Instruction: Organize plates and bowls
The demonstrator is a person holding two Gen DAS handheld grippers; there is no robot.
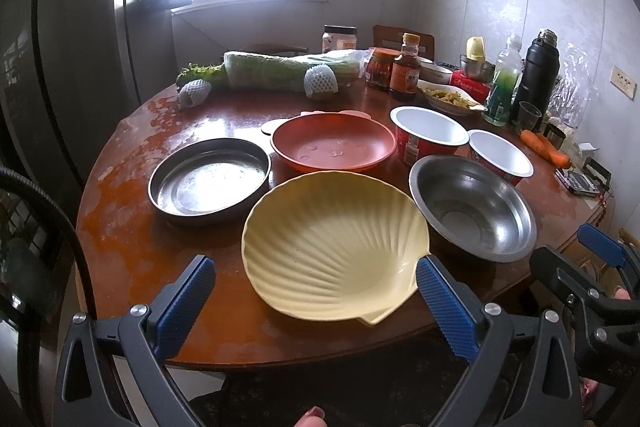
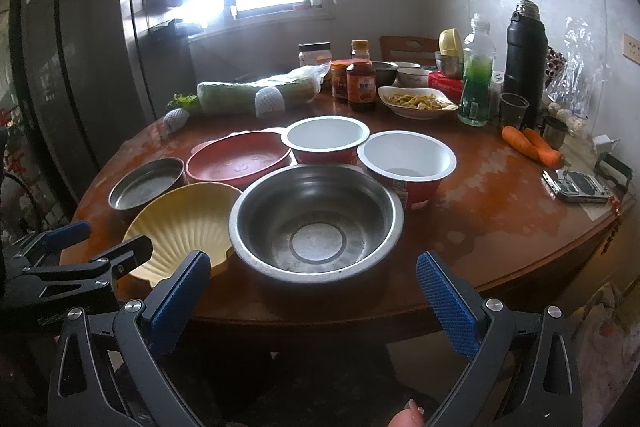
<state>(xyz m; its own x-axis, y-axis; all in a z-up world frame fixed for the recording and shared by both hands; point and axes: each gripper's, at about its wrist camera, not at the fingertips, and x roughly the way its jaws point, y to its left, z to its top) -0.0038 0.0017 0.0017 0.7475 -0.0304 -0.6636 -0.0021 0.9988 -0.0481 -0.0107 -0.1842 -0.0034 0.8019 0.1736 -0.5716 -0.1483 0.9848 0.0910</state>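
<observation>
A pale yellow shell-shaped plate (image 1: 336,247) (image 2: 184,223) lies at the table's near edge. My left gripper (image 1: 315,263) is open, one finger on each side of it, the right finger close to its rim. The steel bowl (image 2: 316,223) (image 1: 472,207) sits right of the plate, and my right gripper (image 2: 313,259) stands open just before it, holding nothing. Behind them are a flat steel pan (image 1: 210,181) (image 2: 148,183), a red plate (image 1: 334,145) (image 2: 240,159) and two red paper bowls with white insides (image 2: 328,137) (image 2: 406,157).
The round brown table (image 2: 500,227) holds a wrapped green vegetable (image 1: 280,71), sauce jars (image 1: 406,71), a dish of food (image 2: 416,101), a green bottle (image 2: 476,83), a black flask (image 2: 524,55), carrots (image 2: 532,145) and a small scale (image 2: 576,185). A dark fridge (image 2: 80,67) stands left.
</observation>
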